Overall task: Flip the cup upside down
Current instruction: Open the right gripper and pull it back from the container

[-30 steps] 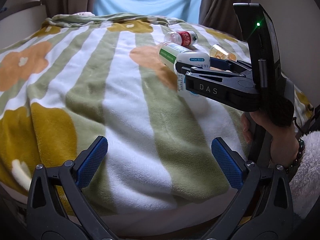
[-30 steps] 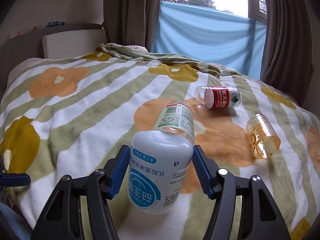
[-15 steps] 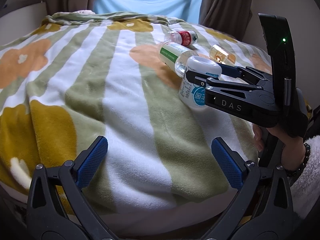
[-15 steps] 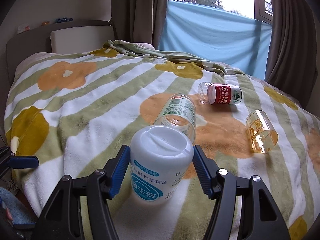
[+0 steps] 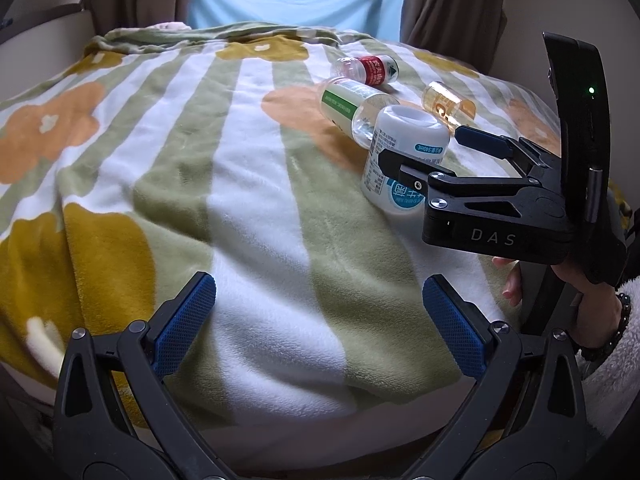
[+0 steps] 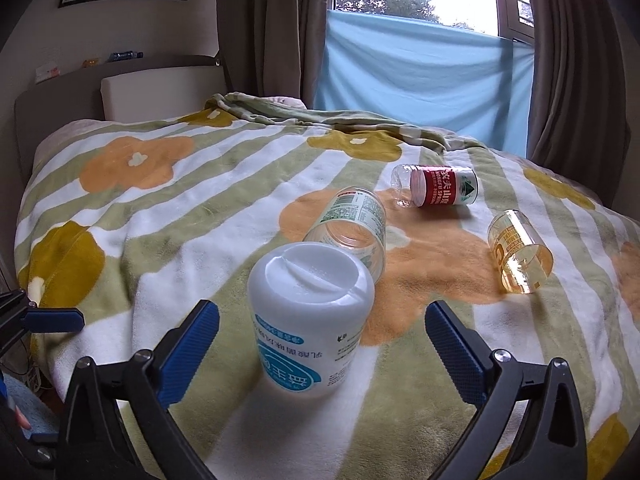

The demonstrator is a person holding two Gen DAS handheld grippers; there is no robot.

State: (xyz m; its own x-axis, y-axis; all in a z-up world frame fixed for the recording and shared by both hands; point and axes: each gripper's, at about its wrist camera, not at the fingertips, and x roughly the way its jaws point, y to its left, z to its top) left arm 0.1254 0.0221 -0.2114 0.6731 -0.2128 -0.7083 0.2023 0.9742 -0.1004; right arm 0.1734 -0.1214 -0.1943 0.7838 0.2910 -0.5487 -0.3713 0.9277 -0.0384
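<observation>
A white plastic cup point(image 6: 312, 280) with a blue label stands upside down on the striped flower blanket point(image 6: 180, 248), base up and its print inverted. My right gripper point(image 6: 320, 340) is open, its blue pads on either side of the cup with a gap on each side. In the left wrist view the same cup point(image 5: 408, 128) stands between the fingers of the right gripper point(image 5: 423, 146), which a hand point(image 5: 592, 304) holds. My left gripper point(image 5: 318, 286) is open over the blanket's near edge with nothing between its fingers.
Three more cups lie on their sides behind the white one: a clear green-label cup point(image 6: 352, 220) almost touching it, a red-label cup point(image 6: 440, 190) farther back and an amber cup point(image 6: 518, 252) to the right. Curtains and a window back the bed.
The right gripper tipped the white cup fully base up, set it on the blanket and opened its fingers off it. The left gripper stayed put.
</observation>
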